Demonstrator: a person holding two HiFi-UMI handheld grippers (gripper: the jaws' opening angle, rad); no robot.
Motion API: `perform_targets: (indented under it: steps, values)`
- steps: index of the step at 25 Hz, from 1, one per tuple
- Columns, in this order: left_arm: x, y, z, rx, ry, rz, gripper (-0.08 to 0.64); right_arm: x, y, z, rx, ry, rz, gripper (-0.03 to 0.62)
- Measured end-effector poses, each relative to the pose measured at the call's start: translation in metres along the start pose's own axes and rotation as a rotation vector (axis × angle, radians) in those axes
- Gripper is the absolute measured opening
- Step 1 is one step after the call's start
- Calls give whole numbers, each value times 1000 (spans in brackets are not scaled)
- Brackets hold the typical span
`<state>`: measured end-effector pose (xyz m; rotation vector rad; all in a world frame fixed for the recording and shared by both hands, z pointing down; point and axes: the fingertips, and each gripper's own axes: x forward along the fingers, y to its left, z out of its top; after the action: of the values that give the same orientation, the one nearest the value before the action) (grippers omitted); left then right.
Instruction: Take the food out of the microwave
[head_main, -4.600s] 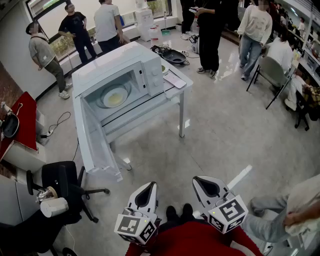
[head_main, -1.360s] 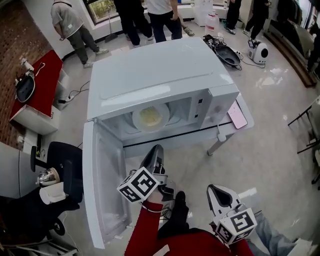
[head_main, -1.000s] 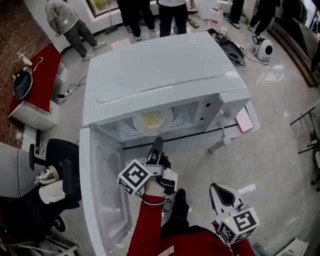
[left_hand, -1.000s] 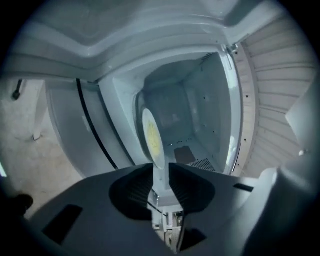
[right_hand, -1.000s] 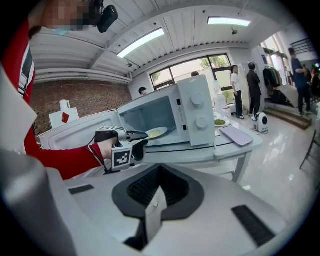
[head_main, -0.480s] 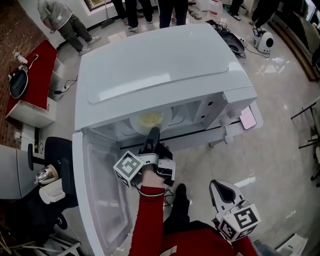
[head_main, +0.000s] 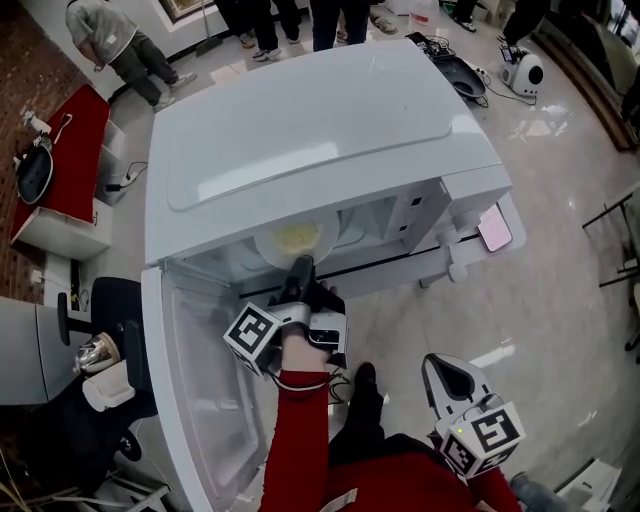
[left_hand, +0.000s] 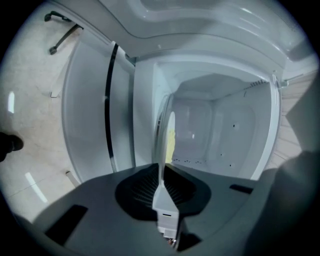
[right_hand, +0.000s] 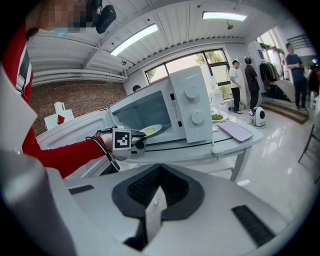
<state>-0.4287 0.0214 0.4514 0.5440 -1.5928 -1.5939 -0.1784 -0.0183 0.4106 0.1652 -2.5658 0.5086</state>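
**Left jaws at the plate inside the open microwave**

The white box-shaped microwave (head_main: 310, 140) stands on a white worktop (head_main: 468, 262), and its door (head_main: 200, 390) hangs open towards 8 o'clock in the head view. Inside the cavity sits a round white plate (head_main: 280, 243) that carries pale yellow food (head_main: 298, 236).

The left gripper (head_main: 299, 268) reaches into the opening, with the plate at its 12 o'clock. In the left gripper view its jaws are drawn together into one thin line. Their tips meet the near rim of the plate, which is seen edge-on there. Whether the rim is pinched between them cannot be told.

The right gripper (head_main: 443, 368) hangs low at 5 o'clock in the head view, well apart from the microwave. Its jaws are together with nothing between them.

A flat pink phone (head_main: 494, 232) lies on the worktop at 3 o'clock of the microwave.
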Motion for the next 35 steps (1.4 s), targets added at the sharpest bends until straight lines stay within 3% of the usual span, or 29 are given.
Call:
perform_targets:
  steps: [13, 22, 35]
  values:
    - [-24, -11, -14, 8, 43, -59, 18, -1, 7, -1, -9, 3, -3, 11]
    - [-63, -7, -41, 66, 163, -79, 18, -10, 5, -6, -1, -22, -29, 11]
    - [-123, 6, -114, 99, 367, -73, 18, -48, -9, -18, 31, -85, -88, 11]
